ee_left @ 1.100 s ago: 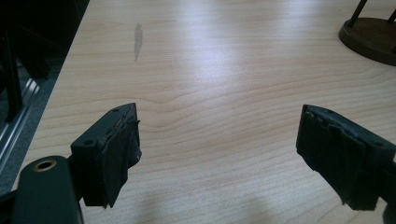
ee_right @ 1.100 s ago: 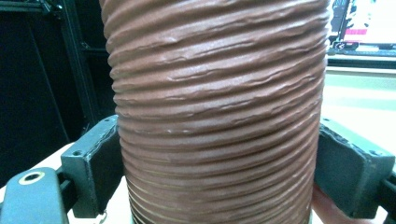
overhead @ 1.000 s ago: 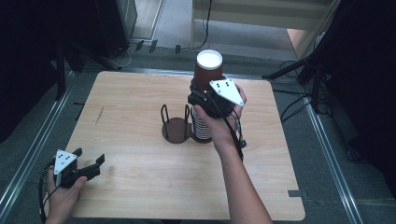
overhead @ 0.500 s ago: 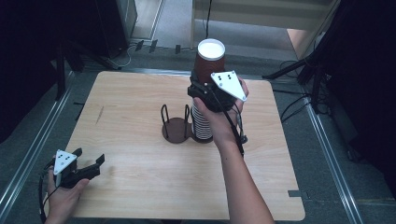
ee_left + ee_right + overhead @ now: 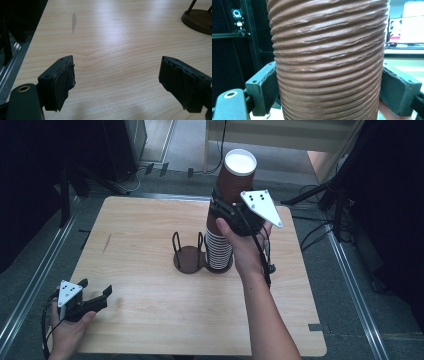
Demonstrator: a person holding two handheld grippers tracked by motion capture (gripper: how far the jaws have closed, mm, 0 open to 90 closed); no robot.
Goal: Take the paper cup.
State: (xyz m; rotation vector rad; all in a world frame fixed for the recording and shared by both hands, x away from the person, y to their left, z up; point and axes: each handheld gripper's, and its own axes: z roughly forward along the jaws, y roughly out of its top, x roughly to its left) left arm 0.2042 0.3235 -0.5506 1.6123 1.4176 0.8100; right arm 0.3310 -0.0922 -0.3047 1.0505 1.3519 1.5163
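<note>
Pale woodgrain table point(image 5: 150, 320) | right gripper point(image 5: 225, 212) fingers clamp ribbed brown cup point(image 5: 235, 180) | left gripper point(image 5: 95, 297) fingers apart, empty

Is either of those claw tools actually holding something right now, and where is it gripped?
The right gripper holds the top brown ribbed cup by its side wall, one jaw on each side, above the stack of cups. The left gripper holds nothing.

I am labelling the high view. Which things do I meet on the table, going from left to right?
Left gripper → empty holder ring → cup stack → right gripper, shut on the brown cup.
</note>
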